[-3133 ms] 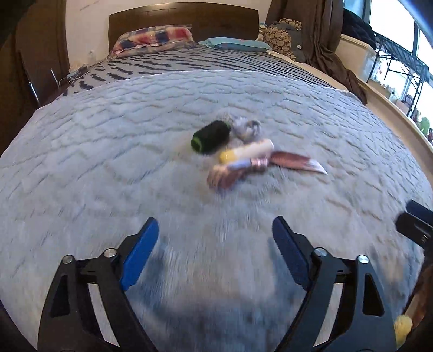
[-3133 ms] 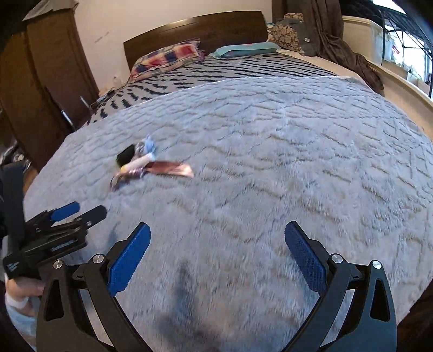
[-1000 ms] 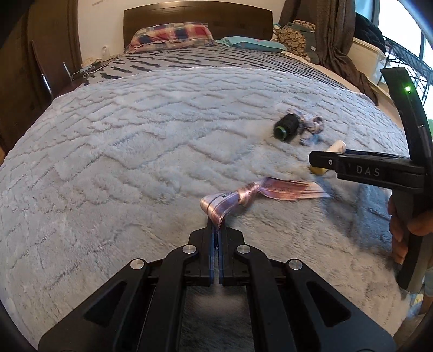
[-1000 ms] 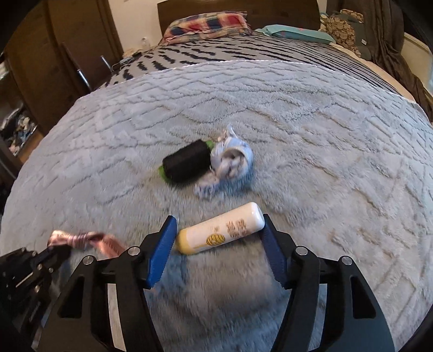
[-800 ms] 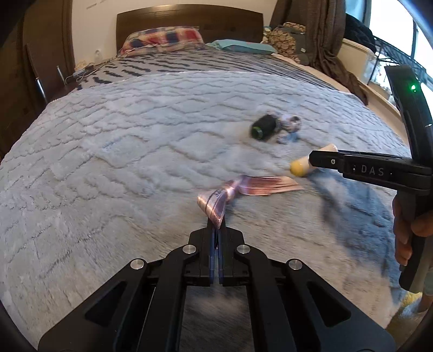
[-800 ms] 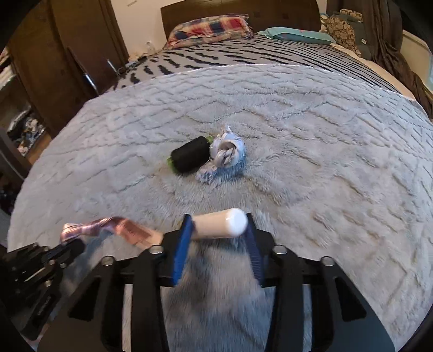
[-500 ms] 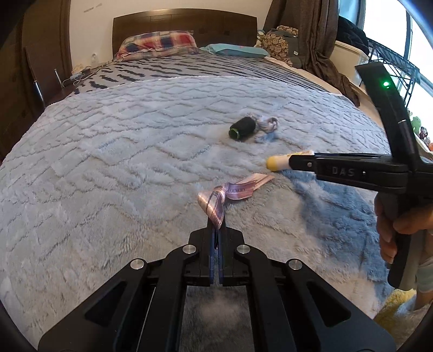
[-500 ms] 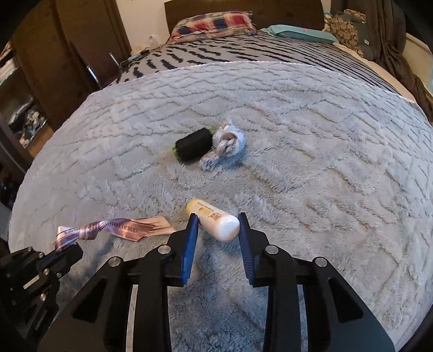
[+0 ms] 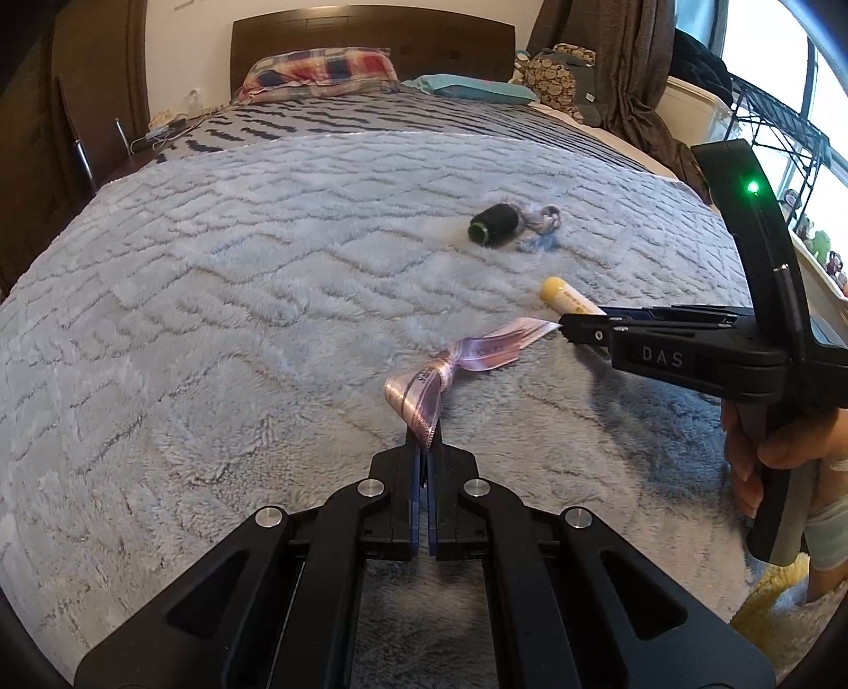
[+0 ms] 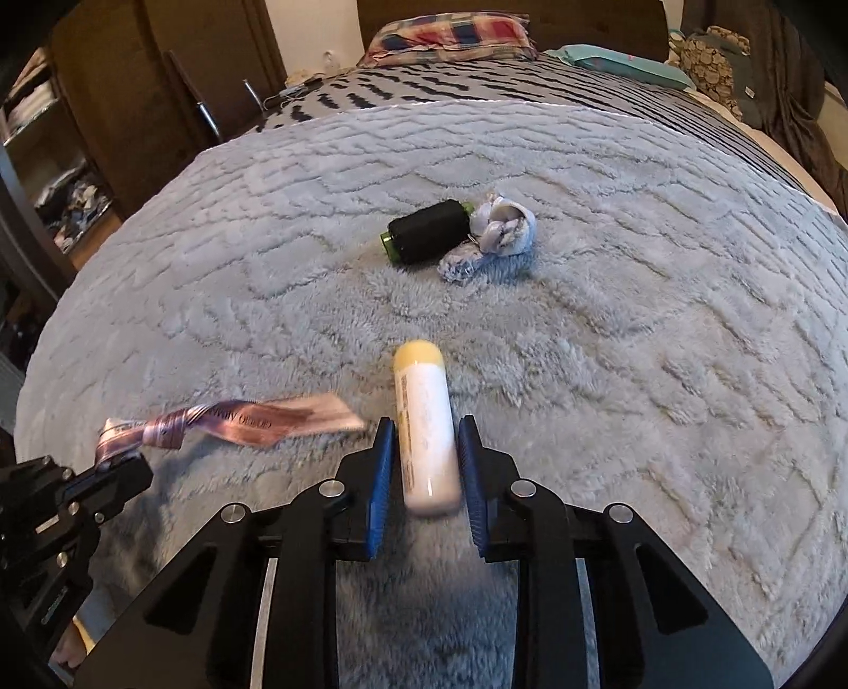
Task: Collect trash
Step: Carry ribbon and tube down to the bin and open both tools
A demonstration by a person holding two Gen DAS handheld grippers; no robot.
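Observation:
My left gripper [image 9: 424, 450] is shut on one end of a pink printed ribbon [image 9: 466, 355], which hangs out over the grey blanket; the ribbon also shows in the right wrist view [image 10: 238, 424]. My right gripper [image 10: 424, 440] is shut on a white tube with a yellow cap [image 10: 424, 418], lifted above the bed; the tube's cap shows in the left wrist view [image 9: 562, 297]. A black roll with a green end [image 10: 426, 233] and a crumpled white-blue wad [image 10: 498, 228] lie together farther up the bed.
The grey fluffy blanket [image 9: 212, 318] covers the bed, with pillows [image 9: 318, 69] and a dark headboard [image 9: 371, 32] behind. A brown wardrobe [image 10: 132, 79] stands at the left. Clothes [image 9: 636, 79] and a metal rack [image 9: 784, 132] are at the right.
Both grippers closed from open: the left took the ribbon, the right took the tube. Since half a second ago both have lifted and drawn back; the tube has turned lengthwise between the right fingers.

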